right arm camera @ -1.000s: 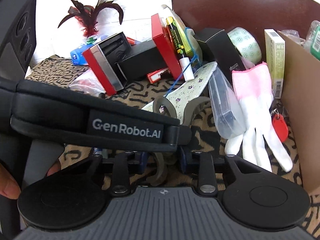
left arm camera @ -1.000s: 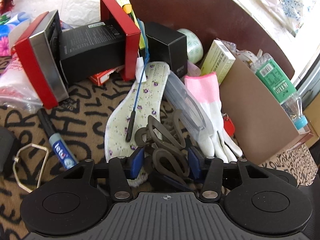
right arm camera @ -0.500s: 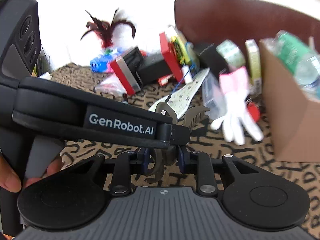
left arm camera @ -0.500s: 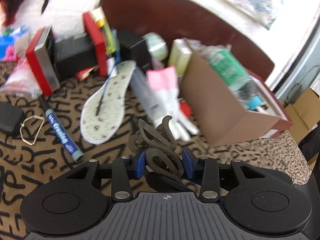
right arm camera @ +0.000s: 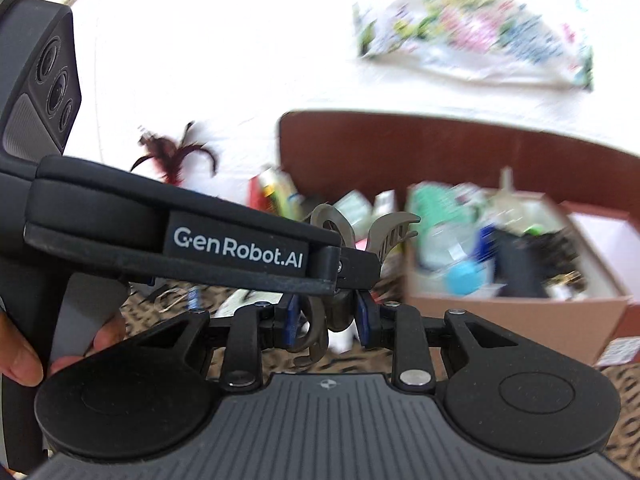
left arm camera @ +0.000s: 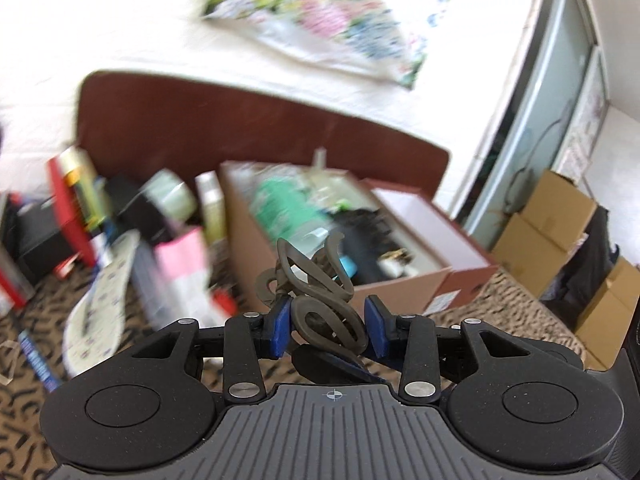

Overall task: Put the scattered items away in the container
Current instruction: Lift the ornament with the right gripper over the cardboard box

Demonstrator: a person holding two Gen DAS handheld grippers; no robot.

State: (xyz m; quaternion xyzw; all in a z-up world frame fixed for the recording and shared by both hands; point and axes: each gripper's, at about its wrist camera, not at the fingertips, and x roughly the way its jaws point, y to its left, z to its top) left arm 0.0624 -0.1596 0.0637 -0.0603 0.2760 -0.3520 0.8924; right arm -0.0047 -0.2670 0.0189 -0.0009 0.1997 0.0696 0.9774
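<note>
Both views were motion-blurred; at frame centre the left gripper had its fingers pinched on a grey-brown hair claw, and the right gripper apparently clamped the same claw; the cardboard box behind held a green-labelled bottle and indistinct dark items.

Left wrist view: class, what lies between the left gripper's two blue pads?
A brown hair claw clip, clamped between the pads of the left gripper; the left wrist view shows it.
</note>
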